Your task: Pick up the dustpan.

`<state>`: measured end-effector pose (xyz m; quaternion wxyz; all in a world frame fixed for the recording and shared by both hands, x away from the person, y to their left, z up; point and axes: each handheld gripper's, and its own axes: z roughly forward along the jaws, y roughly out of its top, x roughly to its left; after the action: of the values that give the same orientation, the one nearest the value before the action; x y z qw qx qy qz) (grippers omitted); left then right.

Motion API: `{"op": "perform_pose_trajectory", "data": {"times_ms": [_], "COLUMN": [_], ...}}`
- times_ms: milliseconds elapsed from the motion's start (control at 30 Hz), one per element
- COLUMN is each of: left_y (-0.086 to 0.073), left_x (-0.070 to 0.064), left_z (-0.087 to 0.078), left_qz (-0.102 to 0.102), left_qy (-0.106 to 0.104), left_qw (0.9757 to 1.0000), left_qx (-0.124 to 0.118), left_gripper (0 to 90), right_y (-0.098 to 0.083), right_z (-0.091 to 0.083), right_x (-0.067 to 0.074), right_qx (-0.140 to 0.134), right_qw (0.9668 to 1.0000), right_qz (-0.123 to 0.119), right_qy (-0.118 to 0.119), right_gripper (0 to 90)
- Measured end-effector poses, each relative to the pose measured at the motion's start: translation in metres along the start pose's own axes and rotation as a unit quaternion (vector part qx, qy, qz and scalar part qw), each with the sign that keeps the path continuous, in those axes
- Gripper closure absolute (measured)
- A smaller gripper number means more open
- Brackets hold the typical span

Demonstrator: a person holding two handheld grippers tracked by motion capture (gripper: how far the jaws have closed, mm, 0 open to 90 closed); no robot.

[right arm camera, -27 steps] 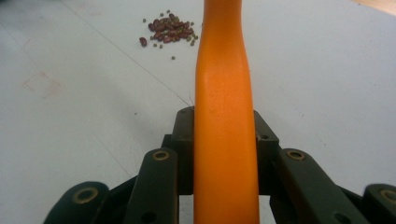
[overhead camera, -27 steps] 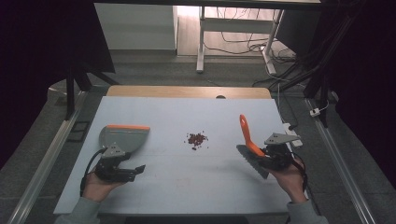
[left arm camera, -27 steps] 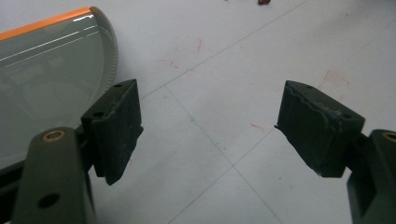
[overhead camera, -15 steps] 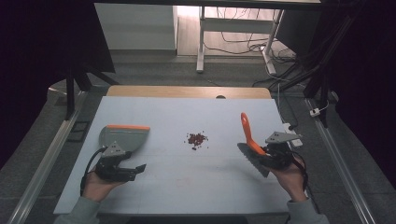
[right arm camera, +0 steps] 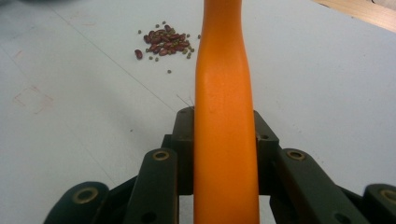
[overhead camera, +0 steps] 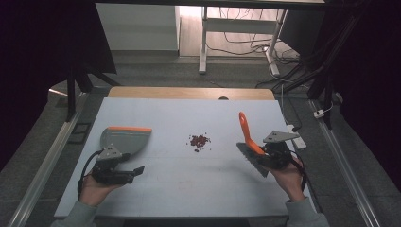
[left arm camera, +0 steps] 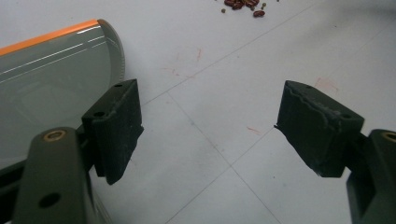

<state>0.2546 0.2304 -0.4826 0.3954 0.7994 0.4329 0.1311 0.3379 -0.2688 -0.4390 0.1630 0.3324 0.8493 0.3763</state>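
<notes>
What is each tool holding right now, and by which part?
The right tool is shut on the orange plastic handle of the grey-bristled hand brush. The left tool is open and holds nothing, beside the grey orange-edged dustpan.

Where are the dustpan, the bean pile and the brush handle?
dustpan (overhead camera: 125,140), high view, on its grey tray.
bean pile (overhead camera: 199,141), high view, middle of the heap.
brush handle (right arm camera: 225,121), right gripper view, mid-shaft between the jaws.
</notes>
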Motion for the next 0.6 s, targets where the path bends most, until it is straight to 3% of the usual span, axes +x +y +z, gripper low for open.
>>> {"op": "perform_pose_trajectory", "data": {"times_ms": [367,600], "left_y": [0.006,0.013], "left_x": [0.0,-0.008], "left_z": [0.001,-0.008], "left_qz": [0.003,0.003], "left_qy": [-0.001,0.007], "left_qw": [1.0,0.9999], "left_qx": [0.003,0.013], "left_gripper": [24.2,24.3], "right_y": [-0.005,-0.003], "right_z": [-0.005,-0.008], "right_x": [-0.005,-0.004], "right_qx": [-0.001,-0.007], "right_qw": [0.9999,0.9999], "right_qz": [0.011,0.011], "right_qy": [-0.009,-0.009], "right_gripper": [70.4,70.4]}}
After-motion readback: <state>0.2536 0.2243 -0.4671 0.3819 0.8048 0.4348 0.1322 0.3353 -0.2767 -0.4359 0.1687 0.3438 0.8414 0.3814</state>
